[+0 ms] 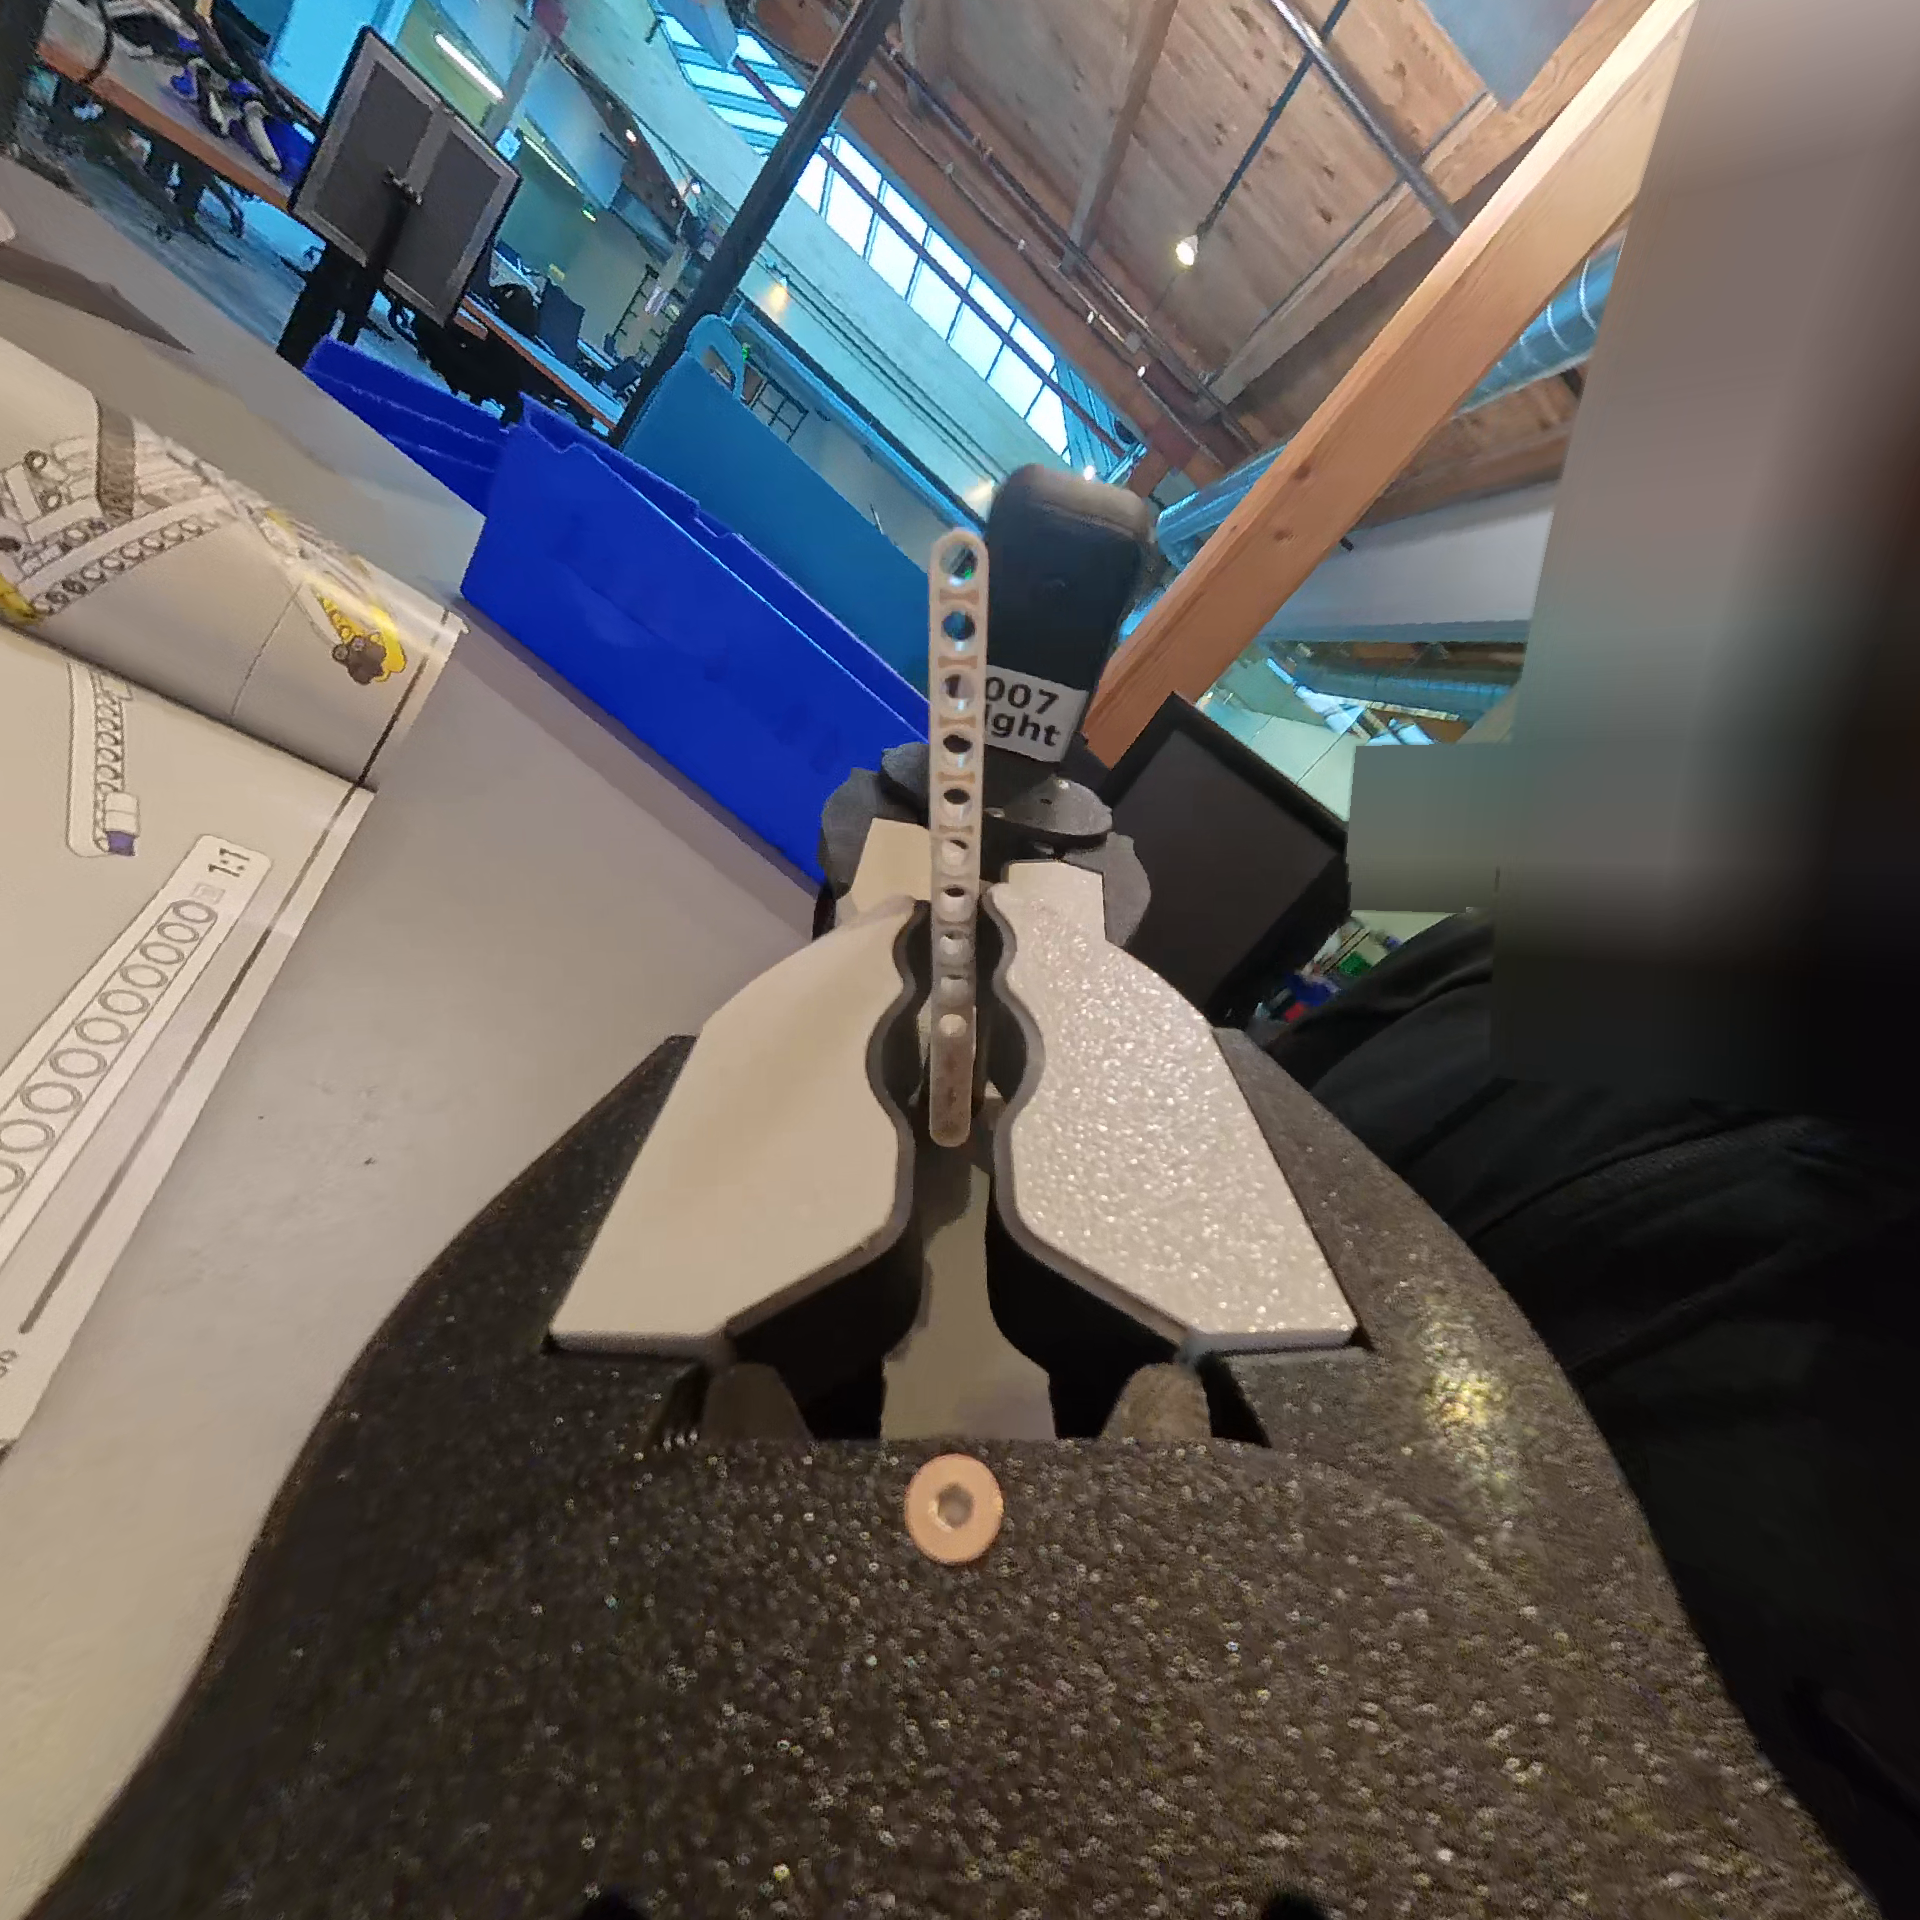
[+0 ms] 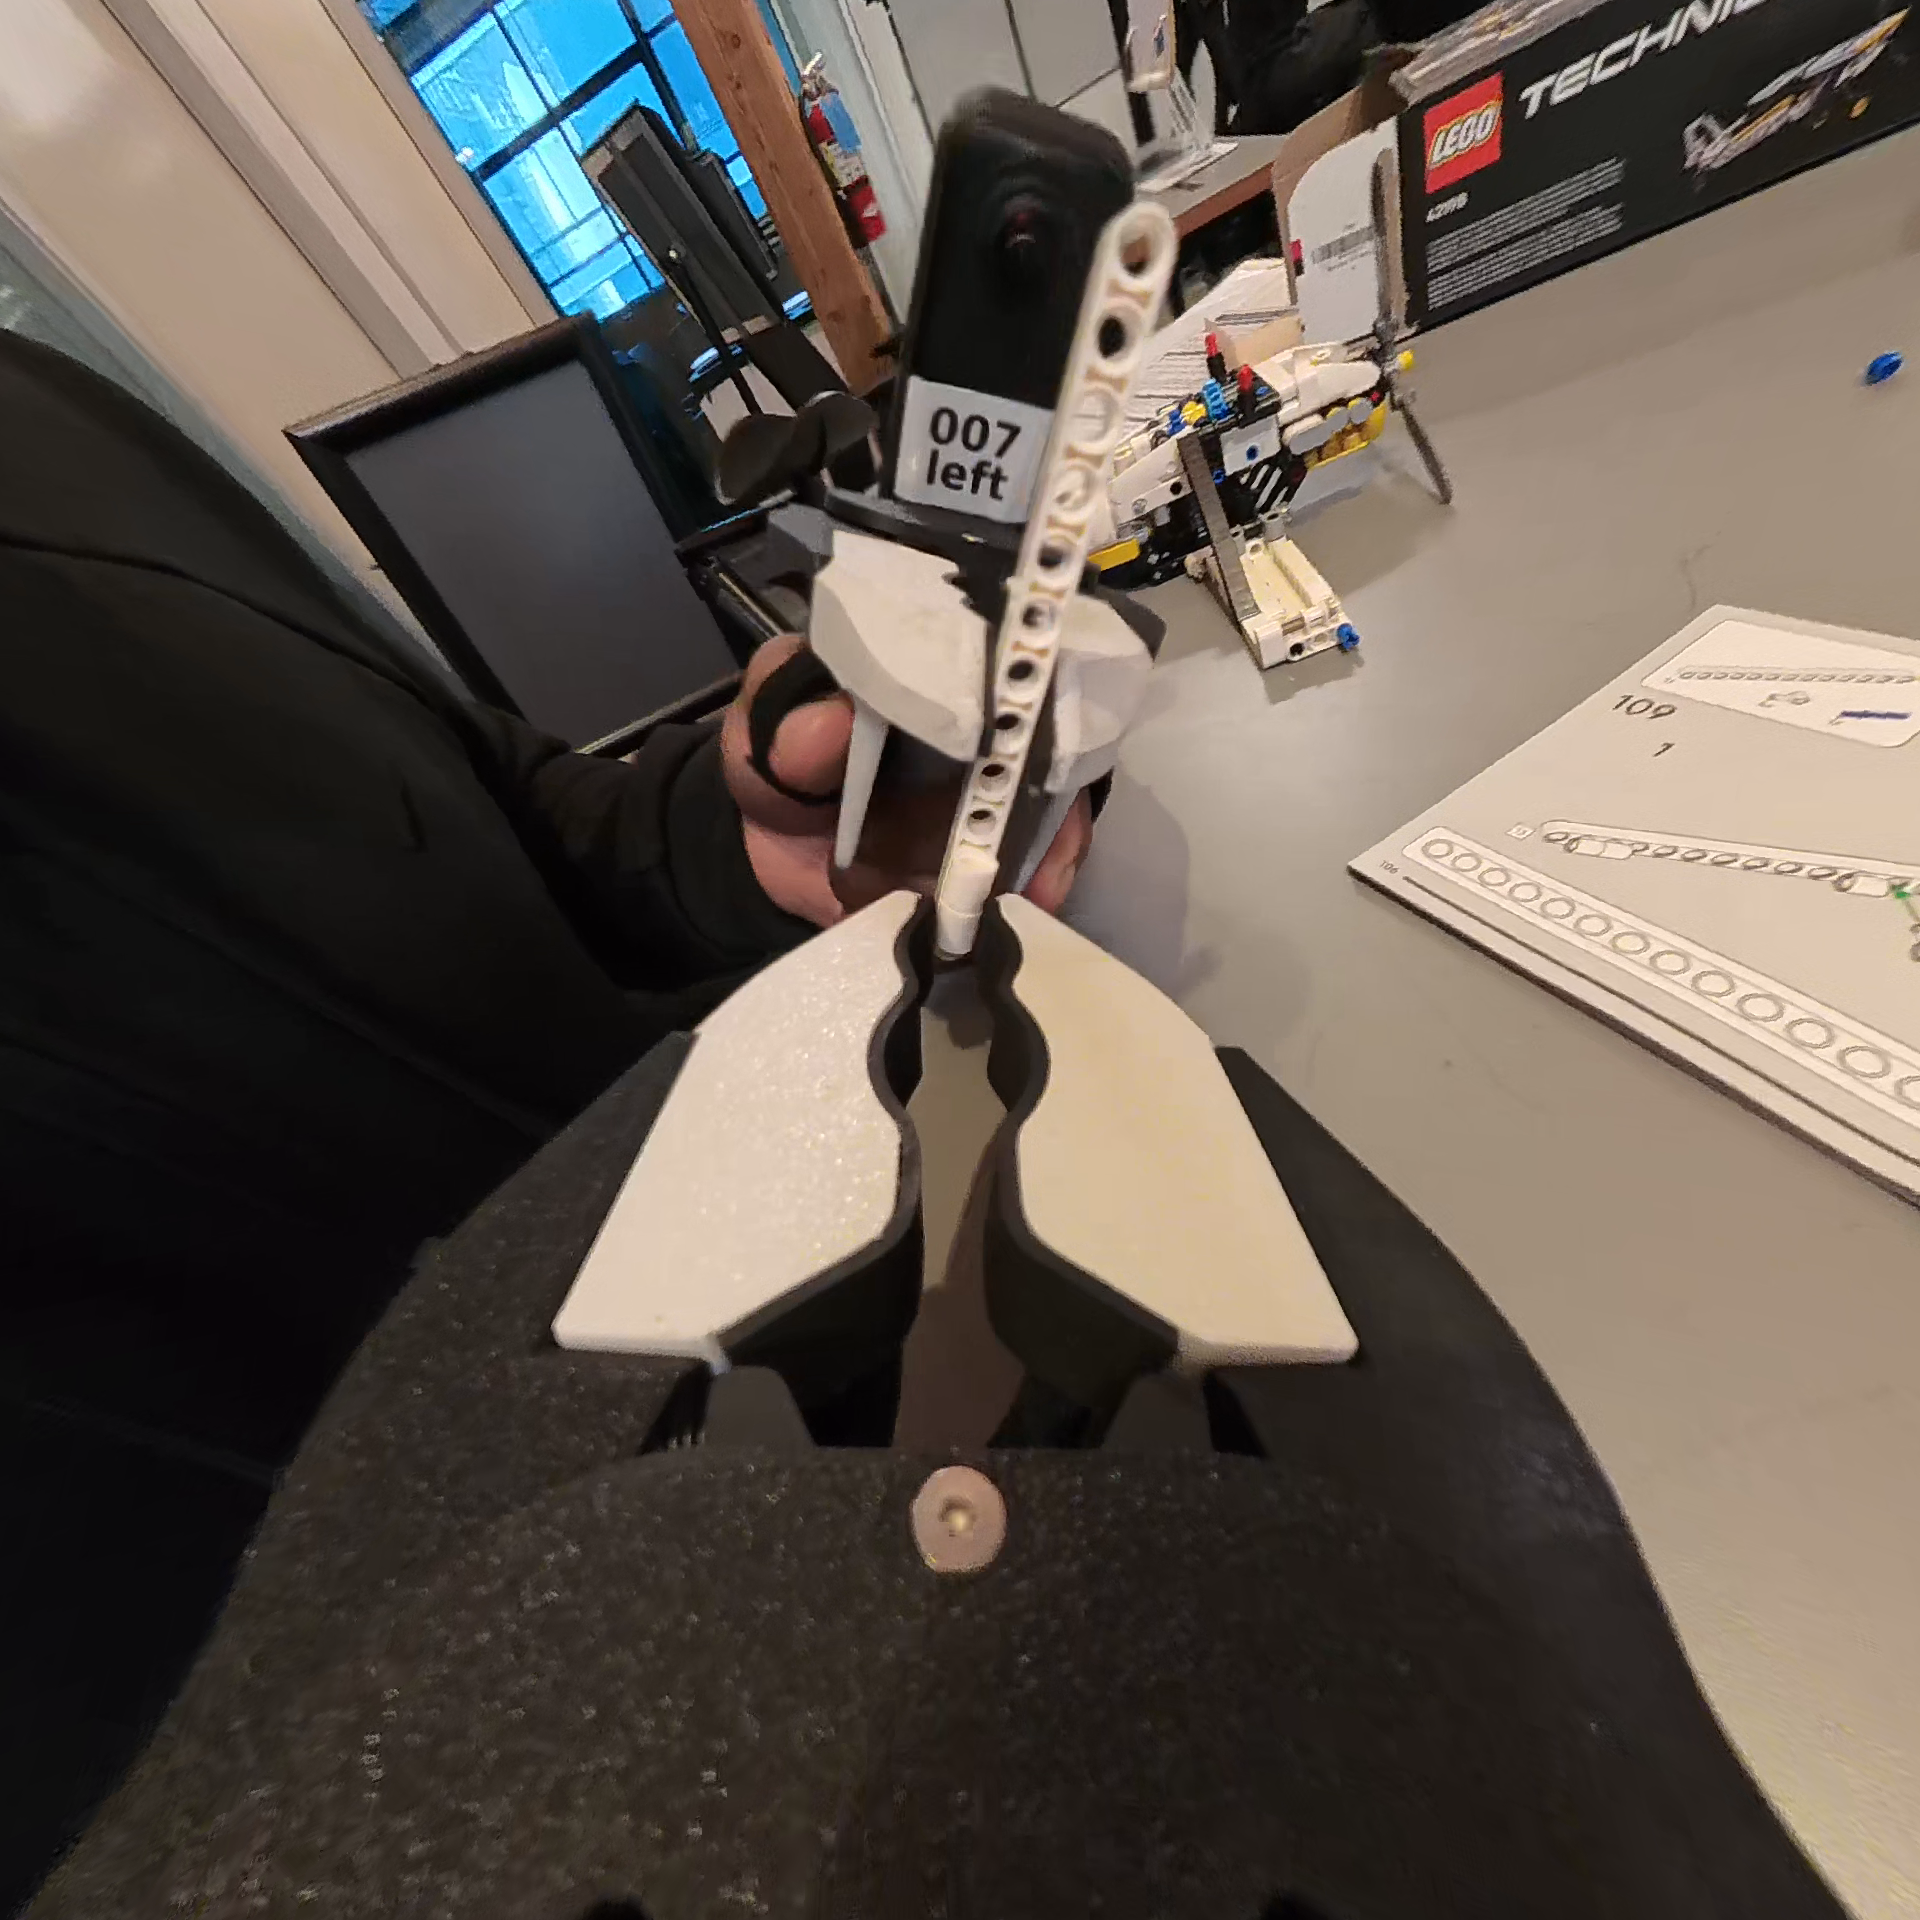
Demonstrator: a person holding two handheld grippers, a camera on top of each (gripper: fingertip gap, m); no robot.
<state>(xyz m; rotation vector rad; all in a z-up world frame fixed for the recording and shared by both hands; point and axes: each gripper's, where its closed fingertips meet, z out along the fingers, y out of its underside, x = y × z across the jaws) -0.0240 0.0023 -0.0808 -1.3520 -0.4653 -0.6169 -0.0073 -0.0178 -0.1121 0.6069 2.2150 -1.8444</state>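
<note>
Now one white holed beam (image 1: pixel 954 831) (upright): left jaws grip it; right jaws grip one white pin (image 2: pixel 961 914).

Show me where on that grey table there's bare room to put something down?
Bare grey table lies between the right claw and the open booklet, and beyond the booklet toward the cardboard box. It is crowded around the brick model.

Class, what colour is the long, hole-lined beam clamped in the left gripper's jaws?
White; the beam shows best in the right wrist view.
</note>
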